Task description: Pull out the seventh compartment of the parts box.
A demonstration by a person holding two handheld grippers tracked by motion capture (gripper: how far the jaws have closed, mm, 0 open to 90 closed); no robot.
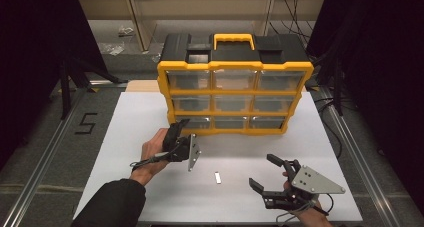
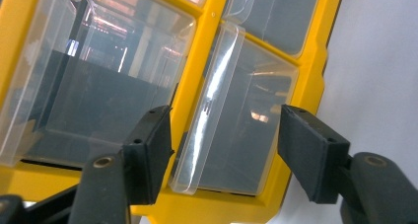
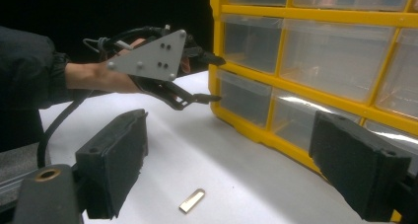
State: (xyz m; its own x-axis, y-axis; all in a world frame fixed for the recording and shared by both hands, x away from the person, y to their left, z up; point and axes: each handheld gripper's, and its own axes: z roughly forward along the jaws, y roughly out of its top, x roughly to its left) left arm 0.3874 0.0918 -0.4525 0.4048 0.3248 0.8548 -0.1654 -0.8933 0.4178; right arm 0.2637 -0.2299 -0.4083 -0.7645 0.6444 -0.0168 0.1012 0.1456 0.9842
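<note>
Surroundings: dark room, white table top (image 1: 150, 112), grey floor at left bearing a black "5" (image 1: 86, 123).
High view: yellow-and-black drawer cabinet (image 1: 235, 82) stands at the table's far side; left gripper (image 1: 178, 128) reaches its bottom-left drawer (image 1: 192, 121); right gripper (image 1: 265, 172) rests near right, released; small metal piece (image 1: 217, 177) lies between them.
Left gripper view: jaws spread wide, straddling the clear drawer's protruding handle (image 2: 209, 110), not touching it.
Right gripper view: jaws wide apart; metal piece on the table between them; left gripper at the cabinet's bottom-left corner.
Writing: no brand readable.
</note>
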